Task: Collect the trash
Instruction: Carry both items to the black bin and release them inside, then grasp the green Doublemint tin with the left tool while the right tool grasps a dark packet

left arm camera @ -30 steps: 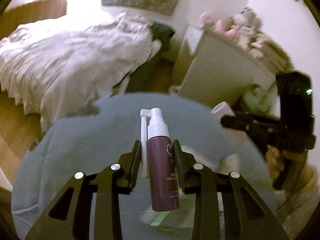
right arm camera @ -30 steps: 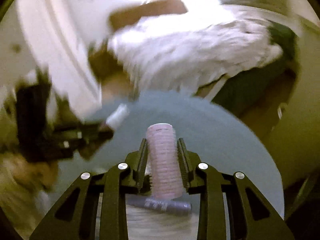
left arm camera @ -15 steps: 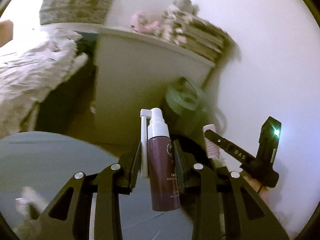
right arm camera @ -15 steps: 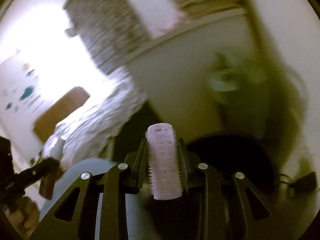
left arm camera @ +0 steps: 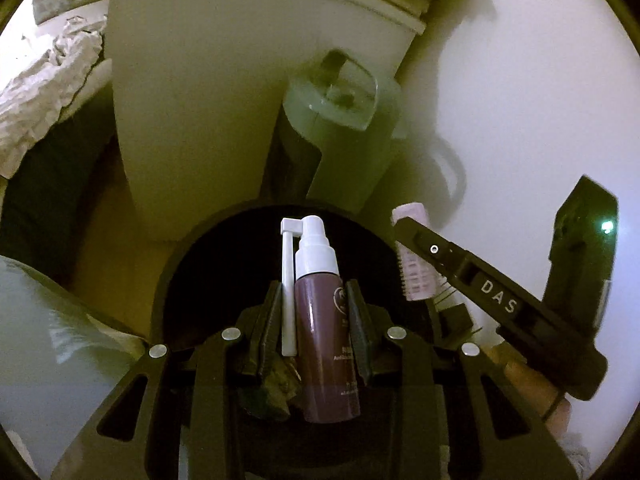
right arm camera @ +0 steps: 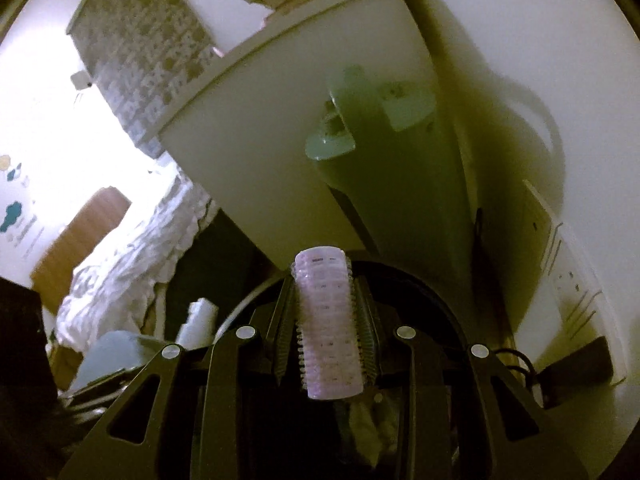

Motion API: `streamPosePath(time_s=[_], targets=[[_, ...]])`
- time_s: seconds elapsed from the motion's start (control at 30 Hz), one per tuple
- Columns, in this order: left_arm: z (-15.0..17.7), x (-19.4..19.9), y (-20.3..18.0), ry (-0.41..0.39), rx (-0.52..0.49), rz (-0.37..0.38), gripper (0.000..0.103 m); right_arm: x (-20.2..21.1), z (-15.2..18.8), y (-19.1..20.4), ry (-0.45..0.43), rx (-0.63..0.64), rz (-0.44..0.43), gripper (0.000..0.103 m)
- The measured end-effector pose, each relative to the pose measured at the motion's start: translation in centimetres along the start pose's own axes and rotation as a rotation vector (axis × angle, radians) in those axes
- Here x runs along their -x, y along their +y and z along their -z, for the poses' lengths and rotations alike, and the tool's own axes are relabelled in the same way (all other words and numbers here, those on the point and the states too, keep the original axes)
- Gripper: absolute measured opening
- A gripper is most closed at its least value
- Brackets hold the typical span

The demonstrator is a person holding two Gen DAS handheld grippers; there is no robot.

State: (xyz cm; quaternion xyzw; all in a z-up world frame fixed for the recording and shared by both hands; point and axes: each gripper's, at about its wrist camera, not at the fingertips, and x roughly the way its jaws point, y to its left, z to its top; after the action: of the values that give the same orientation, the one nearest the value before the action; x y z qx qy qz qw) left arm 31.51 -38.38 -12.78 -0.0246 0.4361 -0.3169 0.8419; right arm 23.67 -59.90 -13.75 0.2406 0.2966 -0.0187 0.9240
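Purple spray bottle (left arm camera: 326, 332) sits clamped in our left gripper (left arm camera: 312, 320), the pink hair roller (right arm camera: 330, 328) in our right gripper (right arm camera: 326, 332), both above the black bin (left arm camera: 176, 276); releasing off-centre could bounce either off its rim.

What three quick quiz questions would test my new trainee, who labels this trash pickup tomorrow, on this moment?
1. True or false: the left gripper is shut on the dark purple spray bottle with a white nozzle.
2. The right gripper holds: A) a paper cup, B) the pale pink bristled hair roller, C) nothing.
3. Fill in: below both grippers lies the opening of the round black ____.

Key
1. True; its jaws press both sides of the bottle.
2. B; the roller stands upright between the jaws.
3. Bin; crumpled scraps already lie inside it.
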Motion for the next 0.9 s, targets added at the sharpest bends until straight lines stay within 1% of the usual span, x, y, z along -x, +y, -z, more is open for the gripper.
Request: streamPosePath(time_s=[0.07, 0.13, 0.3, 0.4, 0.43, 0.47, 0.5, 0.53, 0.57, 0.6, 0.77, 0.87, 0.9], targets=[[0.2, -0.4, 0.3, 0.016, 0.013, -0.001, 0.032, -0.9, 0.0, 0.1, 0.014, 0.009, 0.004, 0.030], [0.2, -0.3, 0.5, 0.016, 0.027, 0.003, 0.032, -0.9, 0.1, 0.0, 0.020, 0.013, 0.008, 0.030], [0.3, -0.2, 0.6, 0.017, 0.023, -0.001, 0.032, -1.0, 0.3, -0.1, 0.016, 0.009, -0.001, 0.030], [0.3, -0.4, 0.6, 0.027, 0.029, -0.007, 0.034, -0.9, 0.2, 0.0, 0.011, 0.007, -0.013, 0.030], [0.2, -0.6, 0.5, 0.028, 0.030, -0.011, 0.035, -0.9, 0.2, 0.0, 0.010, 0.003, -0.015, 0.033], [0.2, -0.6, 0.6, 0.031, 0.034, -0.015, 0.039, -0.9, 0.3, 0.0, 0.008, -0.004, -0.015, 0.043], [0.1, -0.7, 0.6, 0.032, 0.039, -0.016, 0.044, -0.8, 0.3, -0.2, 0.004, -0.013, -0.016, 0.050], [0.1, -0.5, 0.7, 0.029, 0.045, -0.019, 0.058, -0.6, 0.3, -0.3, -0.012, -0.027, -0.018, 0.065], [0.2, -0.2, 0.7, 0.022, 0.048, -0.027, 0.071, -0.3, 0.2, -0.4, -0.027, -0.038, -0.018, 0.075], [0.3, 0.2, 0.7, 0.011, 0.048, -0.033, 0.074, 0.0, 0.2, -0.5, -0.042, -0.048, -0.018, 0.076], [0.8, 3.5, 0.4, -0.038, 0.061, -0.009, 0.074, 0.2, 0.5, -0.6, -0.051, -0.063, -0.031, 0.076], [2.0, 7.3, 0.6, -0.090, 0.075, -0.004, 0.074, 0.1, 0.9, -0.1, -0.041, -0.053, -0.040, 0.076], [2.8, 9.2, 0.8, -0.108, 0.078, -0.012, 0.074, 0.1, 1.1, 0.1, -0.037, -0.047, -0.048, 0.076]])
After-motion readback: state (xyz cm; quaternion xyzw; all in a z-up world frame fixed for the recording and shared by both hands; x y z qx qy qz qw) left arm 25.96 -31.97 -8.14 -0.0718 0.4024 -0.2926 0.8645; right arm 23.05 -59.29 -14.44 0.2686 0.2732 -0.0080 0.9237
